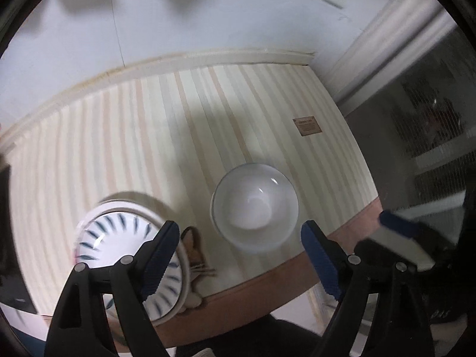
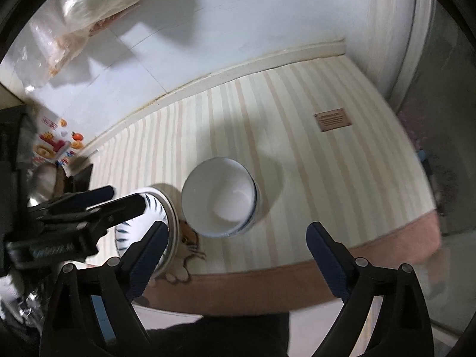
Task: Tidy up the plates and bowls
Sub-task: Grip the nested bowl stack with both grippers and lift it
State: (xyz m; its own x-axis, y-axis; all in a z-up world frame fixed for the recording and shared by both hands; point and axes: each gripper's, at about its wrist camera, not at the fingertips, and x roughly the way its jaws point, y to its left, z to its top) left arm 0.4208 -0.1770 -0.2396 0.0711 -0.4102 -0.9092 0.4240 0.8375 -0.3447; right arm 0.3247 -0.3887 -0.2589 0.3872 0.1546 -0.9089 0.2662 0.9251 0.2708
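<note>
Jaws of both our grippers stand wide apart and hold nothing. Our left gripper (image 1: 238,255) hangs over the striped counter (image 1: 125,148), and the plain white bowl (image 1: 255,206) sits at lower centre of its view, between the pads but untouched. At lower left a bowl with blue dashes (image 1: 119,238) rests in a white plate (image 1: 183,273). Our right gripper (image 2: 238,255) sees the same white bowl at centre frame. A small brown label (image 2: 333,120) at right is too blurred to read; the printing on the colourful packet (image 2: 56,142) at left likewise.
</note>
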